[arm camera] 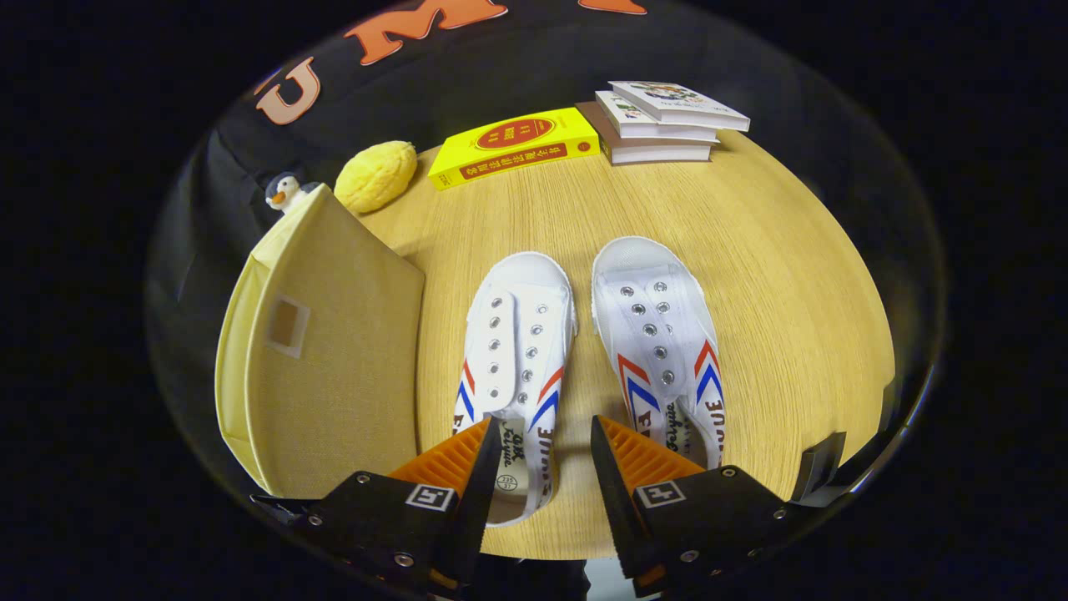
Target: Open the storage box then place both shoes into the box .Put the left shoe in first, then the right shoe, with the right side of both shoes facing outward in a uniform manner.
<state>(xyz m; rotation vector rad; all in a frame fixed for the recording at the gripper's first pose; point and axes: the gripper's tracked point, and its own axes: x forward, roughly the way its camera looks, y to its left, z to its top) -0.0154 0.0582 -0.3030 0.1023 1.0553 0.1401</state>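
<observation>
Claw: lower centre of frame, fingers spread apart, holding nothing, hovering above the left shoe's heel.
Left shoe: white canvas slip-on, centre frame on the worktop, toe pointing away.
Right shoe: its twin, just beside it, right of centre.
Storage box: beige fabric, left of frame, lid closed.
Handling, by judgement: shoes light, soft-sided, collapsible; pinch the stiffer heel collar.

Yellow book, 3 stacked books, yellow plush, penguin toy on table.
</observation>
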